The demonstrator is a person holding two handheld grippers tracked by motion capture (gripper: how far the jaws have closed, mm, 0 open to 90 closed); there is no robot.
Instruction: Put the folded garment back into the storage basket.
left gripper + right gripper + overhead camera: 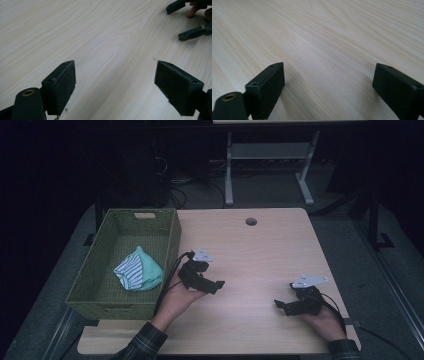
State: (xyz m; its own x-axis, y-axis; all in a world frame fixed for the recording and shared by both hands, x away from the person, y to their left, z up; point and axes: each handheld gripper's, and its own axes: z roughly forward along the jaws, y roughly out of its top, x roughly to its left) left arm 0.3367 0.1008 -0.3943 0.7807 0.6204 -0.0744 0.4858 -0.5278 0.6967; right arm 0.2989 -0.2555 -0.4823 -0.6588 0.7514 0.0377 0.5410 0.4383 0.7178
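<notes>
My left gripper [216, 286] rests low over the light wooden table [260, 250], just right of a green woven basket [173, 242]. In the left gripper view its jaws [115, 72] stand wide apart over bare wood, so it is open and holds nothing. My right gripper [283, 296] sits near the table's front right, pointing left. Its jaws [328, 75] are also spread, open and with nothing between them. A bundled cloth [137, 270], striped white and teal, lies inside the basket.
The right gripper's two jaws [191, 33] show at the upper right of the left gripper view. A round cable hole [251, 221] sits near the table's far edge. A grey desk frame [270, 155] stands beyond on the dark floor.
</notes>
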